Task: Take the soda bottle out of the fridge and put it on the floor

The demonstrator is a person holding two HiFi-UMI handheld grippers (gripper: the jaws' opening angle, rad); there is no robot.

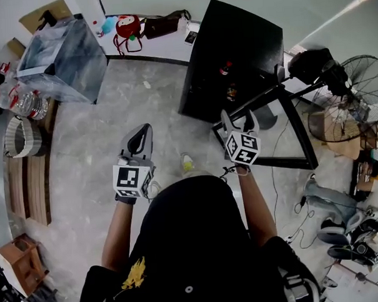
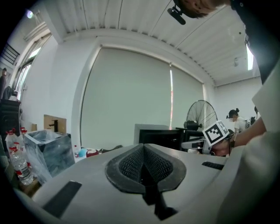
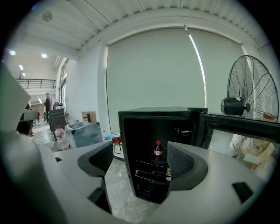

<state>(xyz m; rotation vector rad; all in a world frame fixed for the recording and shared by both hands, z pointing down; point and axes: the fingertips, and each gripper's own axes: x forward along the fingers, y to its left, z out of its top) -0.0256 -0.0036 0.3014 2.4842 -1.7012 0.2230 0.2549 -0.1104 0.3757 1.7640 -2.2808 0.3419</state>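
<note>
The black fridge stands ahead with its door swung open to the right. In the right gripper view the soda bottle, dark with a red cap and red label, stands upright on an upper shelf inside the fridge; in the head view the soda bottle shows only as a small red spot. My right gripper is held in front of the open fridge, short of the bottle, with its jaws open and empty. My left gripper hangs over the floor left of the fridge, jaws shut on nothing.
A large fan stands right of the fridge door. A grey bin and several water bottles sit at the far left, a red bag by the wall. A second small bottle sits on a lower fridge shelf. Grey floor lies left of the fridge.
</note>
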